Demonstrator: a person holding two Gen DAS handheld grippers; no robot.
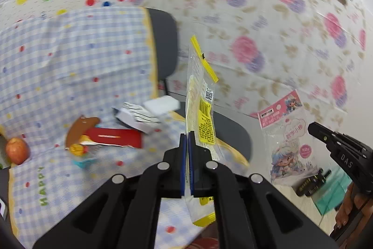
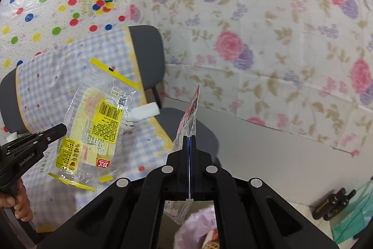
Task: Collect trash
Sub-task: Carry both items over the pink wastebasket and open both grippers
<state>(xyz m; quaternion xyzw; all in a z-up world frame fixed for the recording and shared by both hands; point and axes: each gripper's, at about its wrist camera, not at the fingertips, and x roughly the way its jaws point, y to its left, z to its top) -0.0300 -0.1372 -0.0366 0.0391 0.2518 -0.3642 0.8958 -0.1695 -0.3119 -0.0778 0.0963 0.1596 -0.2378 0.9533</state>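
Yellow-printed clear plastic wrapper (image 1: 205,118) clamped in your left jaws | pink-printed clear packet (image 2: 187,118) clamped right | swinging could slip either thin film free.

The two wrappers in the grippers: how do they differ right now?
The yellow wrapper is clear with yellow sealed edges and a yellow barcode label; the pink wrapper has a pink header and a cartoon figure. The left gripper holds the yellow one, the right gripper the pink one. Both are flat, empty-looking plastic bags, each clamped between shut fingers above the chair.
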